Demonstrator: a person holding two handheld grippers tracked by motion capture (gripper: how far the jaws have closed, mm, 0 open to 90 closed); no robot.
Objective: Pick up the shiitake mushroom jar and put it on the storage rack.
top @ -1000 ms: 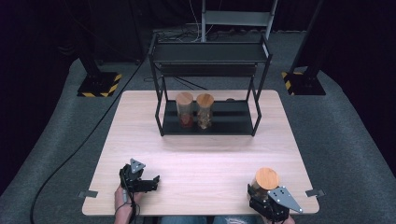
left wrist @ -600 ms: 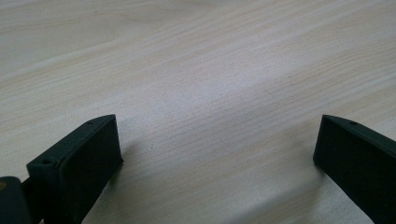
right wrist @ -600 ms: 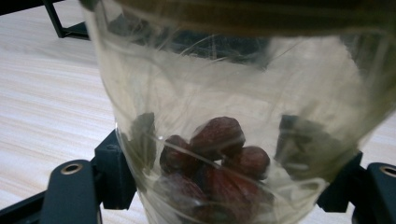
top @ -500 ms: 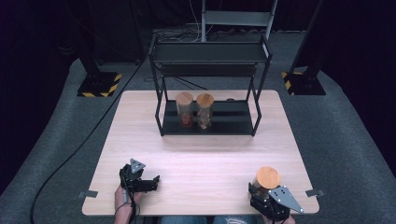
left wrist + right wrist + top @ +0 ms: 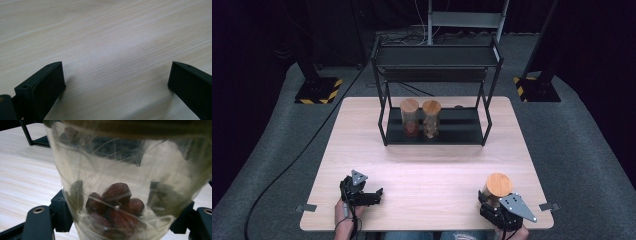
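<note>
On the pale wooden table (image 5: 427, 170), near its front right corner, the right gripper (image 5: 498, 204) clamps a clear glass jar with a wooden lid (image 5: 498, 185). Left gripper (image 5: 371, 196) sits wide open, holding nothing, and dark grey carpet (image 5: 582, 150) surrounds the table.

The table (image 5: 422, 165) is seen from above, looking forward and down. Its wood (image 5: 105, 37) is viewed close along the left gripper (image 5: 116, 75). The jar (image 5: 125, 185) is seen at very close range, shared with the high view.
</note>
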